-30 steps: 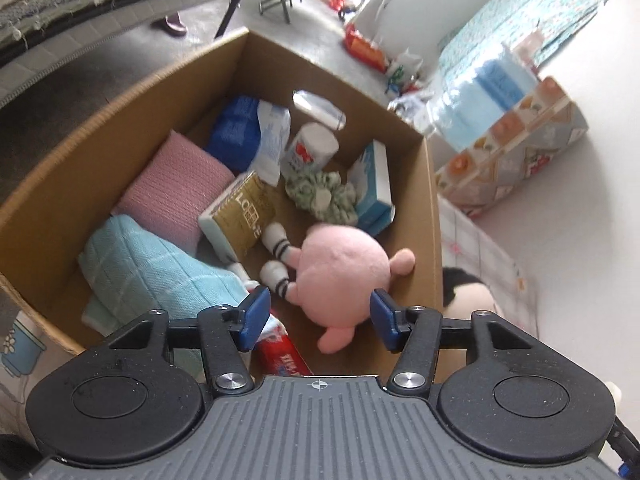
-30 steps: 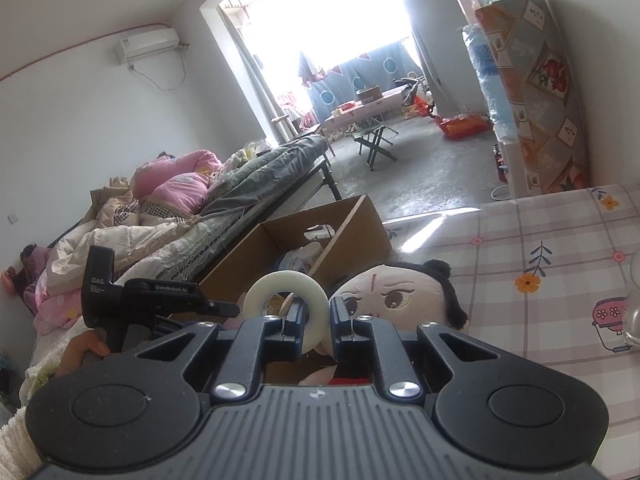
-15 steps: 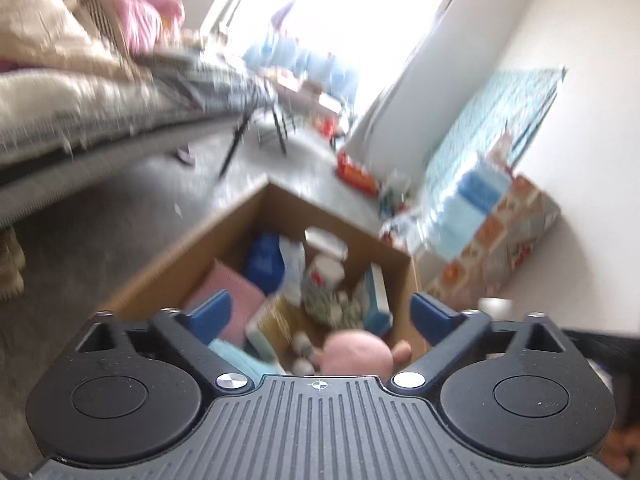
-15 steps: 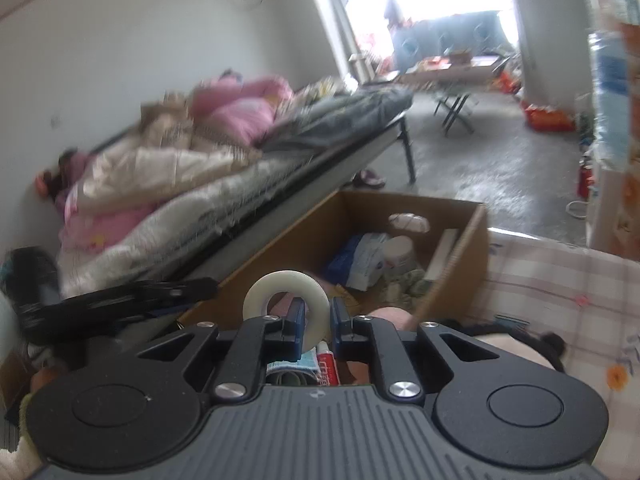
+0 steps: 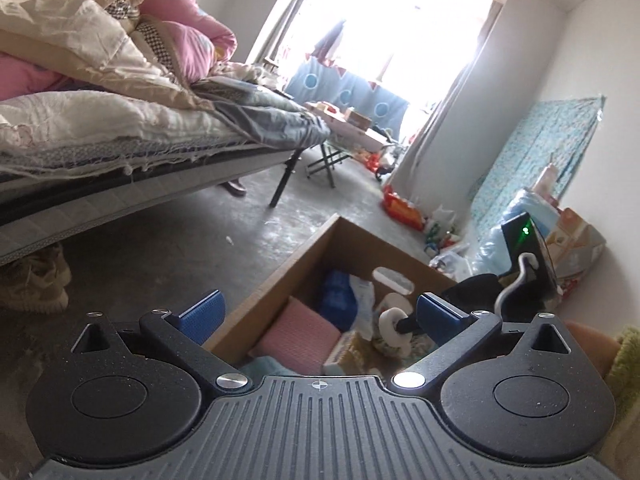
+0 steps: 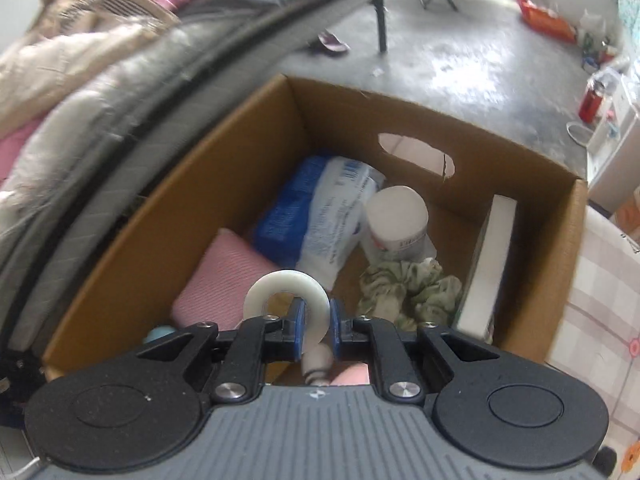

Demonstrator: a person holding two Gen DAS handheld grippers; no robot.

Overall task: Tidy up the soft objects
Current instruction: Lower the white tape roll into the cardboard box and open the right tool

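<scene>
The big open brown cardboard box point(image 6: 256, 184) sits on the grey floor beside the bed, taking everything soft in one place. Inside, the pink ribbed cloth pad point(image 6: 224, 276) lies flat against the near-left wall, the blue-and-white plastic pack point(image 6: 316, 216) leans behind it, and the green crumpled fabric scrunchie point(image 6: 408, 288) fills the gap by the right wall. Over the box comes the right tool point(image 6: 316, 322), jaws clamped tight on the white soft ring point(image 6: 288, 292), tipped downward — looks lined up to drop it among the rest. The left tool point(image 5: 320, 314) hangs back at the box's near edge, its jaws having just been opening, now spread wide with nothing between them, clearing the way.
</scene>
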